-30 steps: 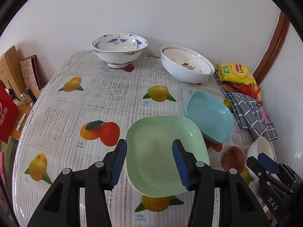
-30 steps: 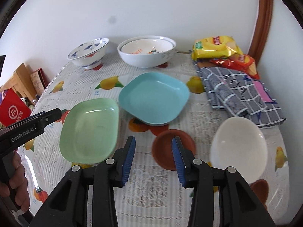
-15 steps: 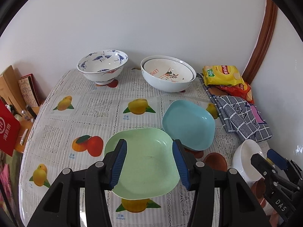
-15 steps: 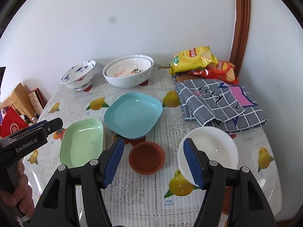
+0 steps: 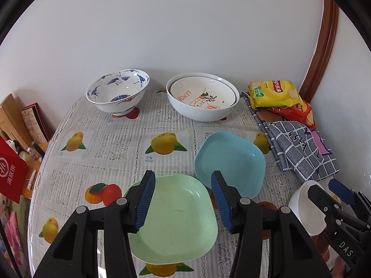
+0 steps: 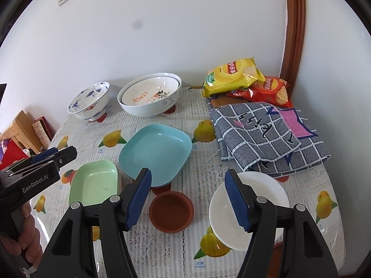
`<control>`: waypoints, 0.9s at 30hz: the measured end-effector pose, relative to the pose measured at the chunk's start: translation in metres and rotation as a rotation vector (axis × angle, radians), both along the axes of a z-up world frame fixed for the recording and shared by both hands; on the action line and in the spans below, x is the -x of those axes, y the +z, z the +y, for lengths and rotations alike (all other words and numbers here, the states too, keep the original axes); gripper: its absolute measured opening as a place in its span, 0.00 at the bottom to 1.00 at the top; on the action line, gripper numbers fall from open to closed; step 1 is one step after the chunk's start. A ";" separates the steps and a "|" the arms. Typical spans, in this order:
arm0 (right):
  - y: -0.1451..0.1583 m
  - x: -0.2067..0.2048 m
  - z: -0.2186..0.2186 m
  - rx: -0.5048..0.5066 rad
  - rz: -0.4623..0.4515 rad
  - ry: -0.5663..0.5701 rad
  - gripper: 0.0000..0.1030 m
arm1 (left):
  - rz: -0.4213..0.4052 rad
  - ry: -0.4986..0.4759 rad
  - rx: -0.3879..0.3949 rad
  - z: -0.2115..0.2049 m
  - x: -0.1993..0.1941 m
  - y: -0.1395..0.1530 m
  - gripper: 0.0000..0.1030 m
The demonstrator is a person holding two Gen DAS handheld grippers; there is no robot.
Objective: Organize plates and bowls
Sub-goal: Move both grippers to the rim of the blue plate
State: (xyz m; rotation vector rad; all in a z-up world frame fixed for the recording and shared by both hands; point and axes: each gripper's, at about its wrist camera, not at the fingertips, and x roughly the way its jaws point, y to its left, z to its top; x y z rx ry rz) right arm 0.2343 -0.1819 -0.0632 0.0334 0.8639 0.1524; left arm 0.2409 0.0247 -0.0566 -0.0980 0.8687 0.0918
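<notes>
A green square plate (image 5: 176, 222) lies near the table's front, with a blue square plate (image 5: 229, 162) touching its far right corner. My left gripper (image 5: 183, 199) is open and empty above the green plate. A white plate (image 6: 255, 206) and a small brown dish (image 6: 171, 210) lie front right. My right gripper (image 6: 189, 199) is open and empty above the brown dish. At the back stand a blue-patterned bowl (image 5: 118, 90) and two nested white bowls (image 5: 203, 97).
A folded checked cloth (image 6: 266, 134) and two crisp bags (image 6: 234, 74) fill the back right corner by the wall. Books and a red bag (image 5: 11, 171) stand off the table's left edge. The table (image 5: 111, 148) has a fruit-print cover.
Both grippers have pulled back and up from the dishes, so more of the table shows. My right gripper has opened wider. No dish has moved.
</notes>
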 end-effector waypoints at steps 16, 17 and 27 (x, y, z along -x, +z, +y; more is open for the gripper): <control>-0.034 -0.047 0.004 -0.051 0.077 0.010 0.61 | 0.062 -0.005 -0.004 0.004 -0.043 -0.039 0.47; -0.037 -0.049 0.005 -0.050 0.082 0.012 0.60 | 0.066 -0.007 -0.002 0.004 -0.047 -0.041 0.47; -0.066 -0.082 0.016 -0.040 0.147 0.011 0.44 | 0.099 -0.039 0.008 -0.007 -0.080 -0.066 0.47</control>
